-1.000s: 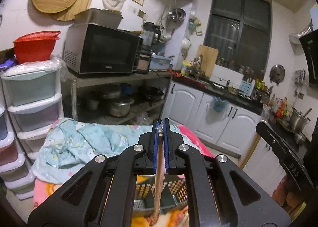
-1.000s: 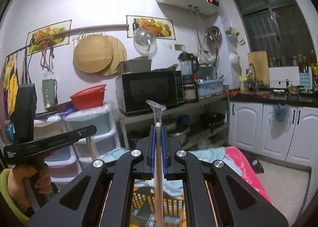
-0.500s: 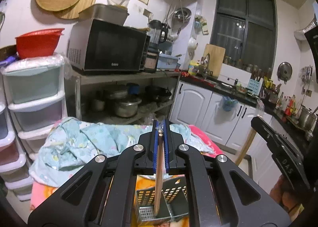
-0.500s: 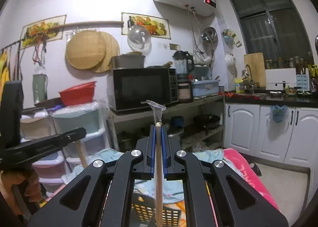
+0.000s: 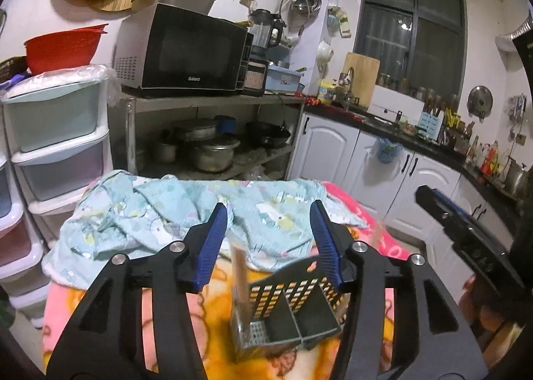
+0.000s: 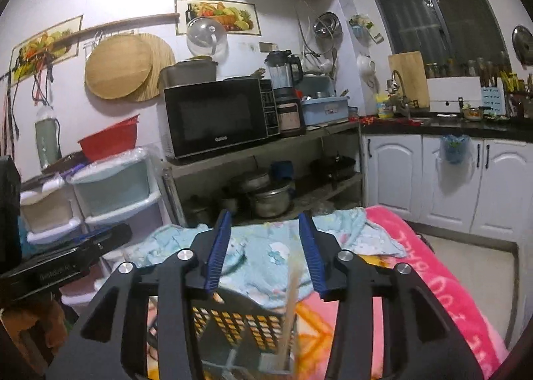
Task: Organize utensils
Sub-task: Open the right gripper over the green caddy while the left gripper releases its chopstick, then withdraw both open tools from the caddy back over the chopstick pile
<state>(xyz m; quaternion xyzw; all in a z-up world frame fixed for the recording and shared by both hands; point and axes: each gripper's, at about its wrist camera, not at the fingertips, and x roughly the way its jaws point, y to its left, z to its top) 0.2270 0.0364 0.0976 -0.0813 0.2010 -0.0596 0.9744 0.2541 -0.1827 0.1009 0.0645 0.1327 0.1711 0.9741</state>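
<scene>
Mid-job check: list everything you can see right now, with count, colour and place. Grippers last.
Utensil basket: one, dark perforated, divided, on the bed cover below both grippers.
Chopsticks: two wooden, blurred, one at the basket's left compartment, one inside the basket.
Blanket: one, light blue, crumpled behind the basket.
Microwave: one, black, on the metal shelf.
Pots: several, steel, lower shelf.
Red bowl: one, atop the plastic drawers.
Left gripper: blue pads, jaws opening, chopstick loose between them.
Right gripper: blue pads, jaws opening, chopstick loose.

The black perforated caddy [image 5: 293, 306] is sitting just below both opening grippers, wooden sticks [image 5: 240, 280] standing blurred in its compartments. A crumpled blue cloth [image 5: 160, 213] is heaping across the bed's [image 6: 443, 280] far edge.
</scene>
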